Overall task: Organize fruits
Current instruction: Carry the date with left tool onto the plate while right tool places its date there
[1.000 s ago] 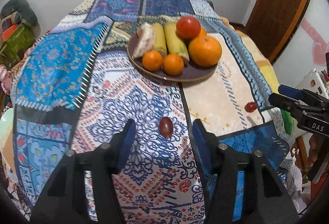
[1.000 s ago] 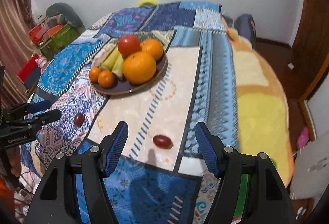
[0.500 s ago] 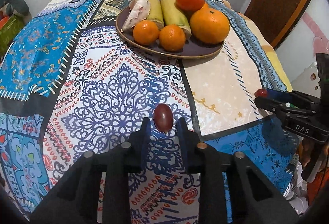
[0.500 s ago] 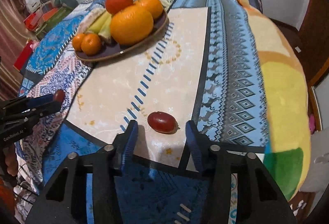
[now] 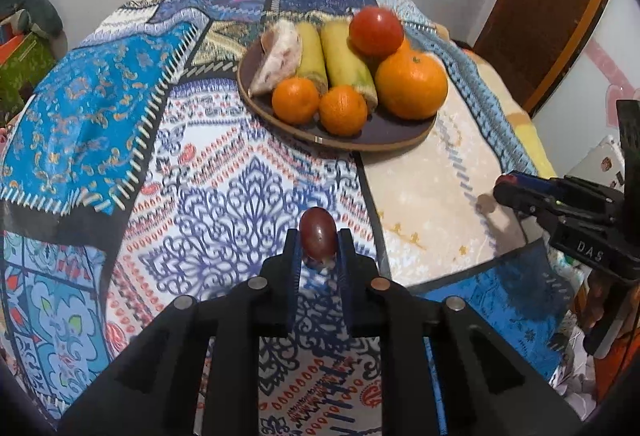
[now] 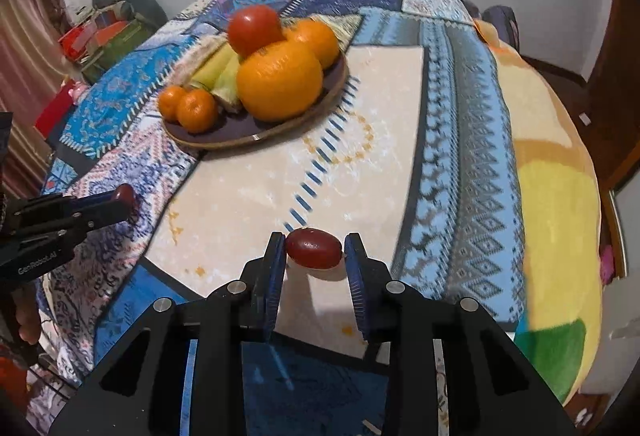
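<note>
Two small dark-red fruits are each pinched by jaws: the left gripper [image 5: 318,250] clenches one grape [image 5: 318,239] just above the patterned bedspread [image 5: 224,196], the right gripper [image 6: 314,250] squeezes the other [image 6: 314,248] endwise. Beyond sits the plate [image 5: 384,136] of oranges [image 5: 411,84], bananas [image 5: 346,62] and a tomato [image 5: 376,30].
</note>
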Demonstrator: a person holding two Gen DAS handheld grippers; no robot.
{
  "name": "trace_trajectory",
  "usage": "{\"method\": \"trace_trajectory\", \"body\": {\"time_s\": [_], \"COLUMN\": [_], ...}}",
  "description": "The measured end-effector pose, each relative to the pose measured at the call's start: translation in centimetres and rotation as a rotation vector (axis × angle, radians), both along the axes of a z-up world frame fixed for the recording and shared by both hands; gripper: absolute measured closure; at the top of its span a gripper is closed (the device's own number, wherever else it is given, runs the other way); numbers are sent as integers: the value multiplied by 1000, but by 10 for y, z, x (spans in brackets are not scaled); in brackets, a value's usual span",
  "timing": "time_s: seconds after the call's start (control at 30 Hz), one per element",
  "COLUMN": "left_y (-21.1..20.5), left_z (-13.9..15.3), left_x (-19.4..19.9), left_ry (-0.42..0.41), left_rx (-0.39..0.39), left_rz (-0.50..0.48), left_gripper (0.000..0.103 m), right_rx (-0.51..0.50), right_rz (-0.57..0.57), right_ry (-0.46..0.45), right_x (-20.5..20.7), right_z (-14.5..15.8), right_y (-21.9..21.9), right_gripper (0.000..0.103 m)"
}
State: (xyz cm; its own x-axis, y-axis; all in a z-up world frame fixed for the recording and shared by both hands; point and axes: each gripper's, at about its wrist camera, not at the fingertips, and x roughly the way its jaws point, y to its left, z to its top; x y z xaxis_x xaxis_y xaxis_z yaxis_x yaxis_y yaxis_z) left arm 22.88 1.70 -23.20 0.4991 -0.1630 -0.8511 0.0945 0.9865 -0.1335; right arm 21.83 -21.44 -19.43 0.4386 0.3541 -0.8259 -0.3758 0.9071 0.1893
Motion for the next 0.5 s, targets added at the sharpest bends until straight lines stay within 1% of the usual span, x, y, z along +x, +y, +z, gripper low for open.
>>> {"method": "trace_trajectory", "body": {"time_s": [0.3,0.5], "left_y": [-2,-4], "left_z": [24,23], "left_x": [21,38], "left_ry": [-63,-72], "left_rx": [-24,-41], "left_rz": [-8,-19], "left_gripper": [86,86], "right_rx": [46,64], "right_rz": [60,86], "right_ry": [-68,-82], "right_x": [13,26], "right_z": [22,25], "right_y": [28,47], "right_gripper": [75,75]}}
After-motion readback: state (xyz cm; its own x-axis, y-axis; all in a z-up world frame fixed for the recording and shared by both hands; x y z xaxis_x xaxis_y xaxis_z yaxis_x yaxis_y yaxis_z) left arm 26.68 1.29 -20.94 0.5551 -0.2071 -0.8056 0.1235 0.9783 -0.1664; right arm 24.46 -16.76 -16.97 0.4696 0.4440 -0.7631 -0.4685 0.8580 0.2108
